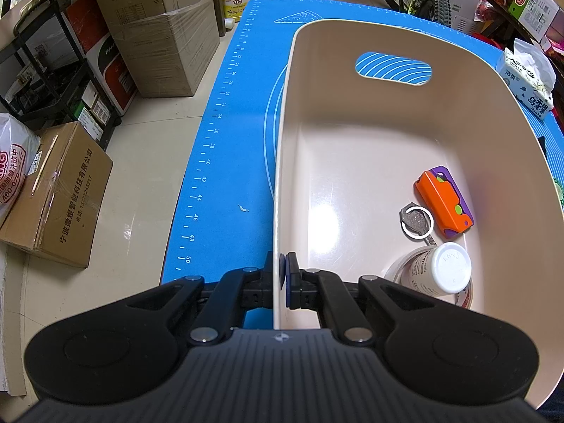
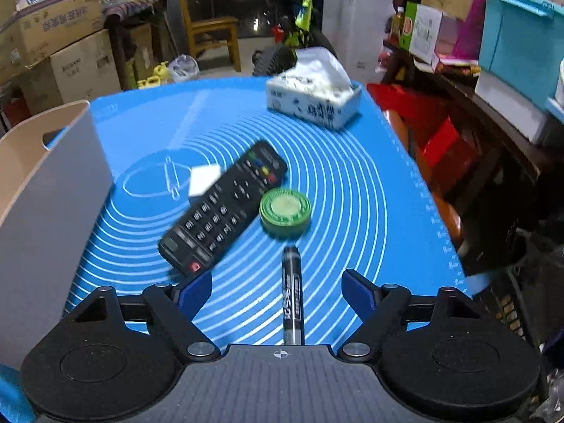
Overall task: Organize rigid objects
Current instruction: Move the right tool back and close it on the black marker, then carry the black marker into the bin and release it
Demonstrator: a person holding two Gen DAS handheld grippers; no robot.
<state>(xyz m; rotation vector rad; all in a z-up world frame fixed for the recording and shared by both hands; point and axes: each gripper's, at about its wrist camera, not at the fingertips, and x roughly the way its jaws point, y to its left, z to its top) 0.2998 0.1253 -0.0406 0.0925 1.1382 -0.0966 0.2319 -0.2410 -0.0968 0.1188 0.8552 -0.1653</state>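
Observation:
My left gripper [image 1: 283,273] is shut on the near left wall of a cream plastic bin [image 1: 352,141], one pad on each side of the rim. Inside the bin lie an orange and purple toy [image 1: 445,201], a key on a ring [image 1: 417,221] and a white-capped bottle [image 1: 447,270]. In the right wrist view my right gripper [image 2: 278,287] stands open low over the blue mat. A black marker [image 2: 292,292] lies between its fingers, and the pads are clear of it. A black remote [image 2: 225,208] and a green round lid [image 2: 285,211] lie just beyond. The bin [image 2: 53,183] stands to the left.
A tissue pack [image 2: 313,100] sits at the mat's far edge, and a small white card [image 2: 202,179] lies by the remote. The blue mat [image 2: 352,183] ends at the table's right edge. Cardboard boxes [image 1: 155,28] and clutter surround the table.

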